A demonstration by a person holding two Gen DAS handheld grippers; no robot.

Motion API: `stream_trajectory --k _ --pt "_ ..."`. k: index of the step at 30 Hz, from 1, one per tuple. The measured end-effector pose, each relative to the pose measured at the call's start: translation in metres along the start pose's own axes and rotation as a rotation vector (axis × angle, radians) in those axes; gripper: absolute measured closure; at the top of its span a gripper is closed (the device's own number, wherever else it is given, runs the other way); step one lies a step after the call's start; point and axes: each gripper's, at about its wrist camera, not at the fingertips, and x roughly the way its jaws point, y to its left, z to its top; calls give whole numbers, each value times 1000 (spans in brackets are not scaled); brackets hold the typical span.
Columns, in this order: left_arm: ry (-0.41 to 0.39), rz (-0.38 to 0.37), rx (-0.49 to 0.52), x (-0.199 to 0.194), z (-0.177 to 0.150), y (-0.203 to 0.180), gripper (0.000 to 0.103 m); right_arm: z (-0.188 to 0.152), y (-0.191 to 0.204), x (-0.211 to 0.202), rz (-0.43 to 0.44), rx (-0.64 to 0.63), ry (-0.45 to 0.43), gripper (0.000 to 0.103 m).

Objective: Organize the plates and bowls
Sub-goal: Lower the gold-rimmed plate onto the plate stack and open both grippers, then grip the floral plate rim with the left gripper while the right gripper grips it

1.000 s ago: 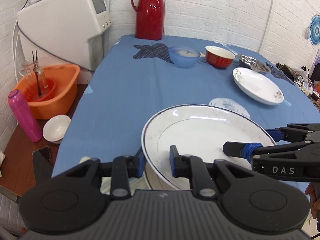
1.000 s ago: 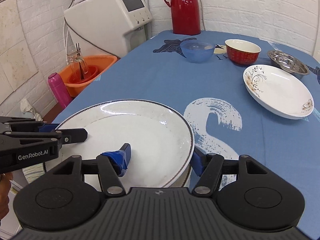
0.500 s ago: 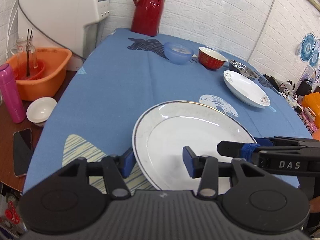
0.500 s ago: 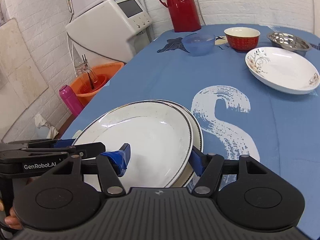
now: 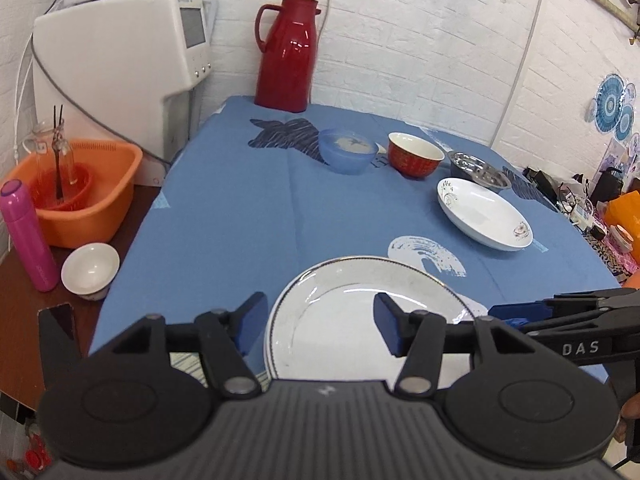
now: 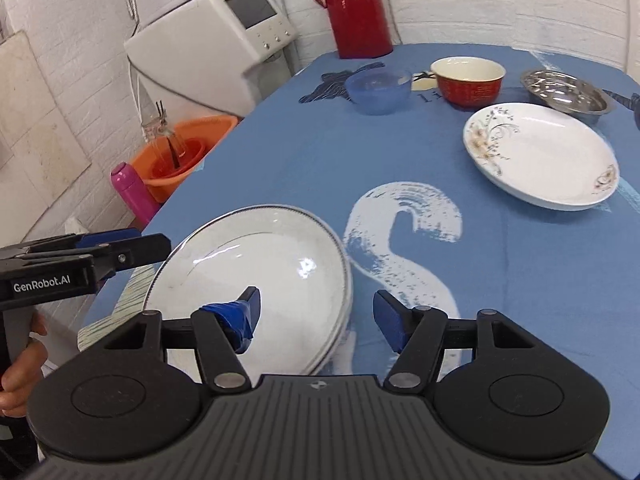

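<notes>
Two white dark-rimmed plates (image 5: 360, 308) (image 6: 256, 256) lie stacked at the near edge of the blue table (image 5: 240, 208). My left gripper (image 5: 320, 326) is open, its fingers either side of the stack's left rim and holding nothing. My right gripper (image 6: 318, 316) is open too, straddling the stack's right rim with nothing gripped. Each gripper shows in the other's view: left gripper (image 6: 100, 254), right gripper (image 5: 560, 316). Farther back sit a floral white plate (image 5: 484, 212) (image 6: 540, 156), a blue bowl (image 5: 347, 151) (image 6: 378, 90), a red bowl (image 5: 416, 155) (image 6: 467, 80) and a steel bowl (image 5: 478, 170) (image 6: 566, 94).
A red thermos (image 5: 289, 54) stands at the table's far edge beside a white machine (image 5: 120, 64). Left of the table, a lower side table holds an orange basin (image 5: 84, 196), a pink bottle (image 5: 28, 236), a small white bowl (image 5: 90, 270) and a phone (image 5: 58, 322).
My left gripper opened and let go of the top plate's rim. That plate now rests on the lower one. Both grippers have drawn back and risen a little.
</notes>
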Motion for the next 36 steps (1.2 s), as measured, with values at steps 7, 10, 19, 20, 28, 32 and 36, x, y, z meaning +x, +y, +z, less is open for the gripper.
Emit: stream_trajectory --k 7,10,19,20,28,32,36 --pt "81 -112 39 41 50 -39 46 33 -98 -38 -157 188 -114 54" --pt "150 -169 65 84 78 -71 44 57 -140 -32 -275 205 -108 53" --pt "368 -215 65 235 132 -145 39 104 -217 52 -357 192 94 52" --pt "381 -208 62 245 134 -148 38 106 -219 59 -361 186 111 52" --pt "428 -173 89 290 128 -160 38 110 -219 72 -345 152 109 46" --pt "418 -174 97 292 128 -164 38 109 -218 74 -325 115 110 39" --pt "399 -187 89 290 125 -162 39 109 -216 75 -308 93 109 47"
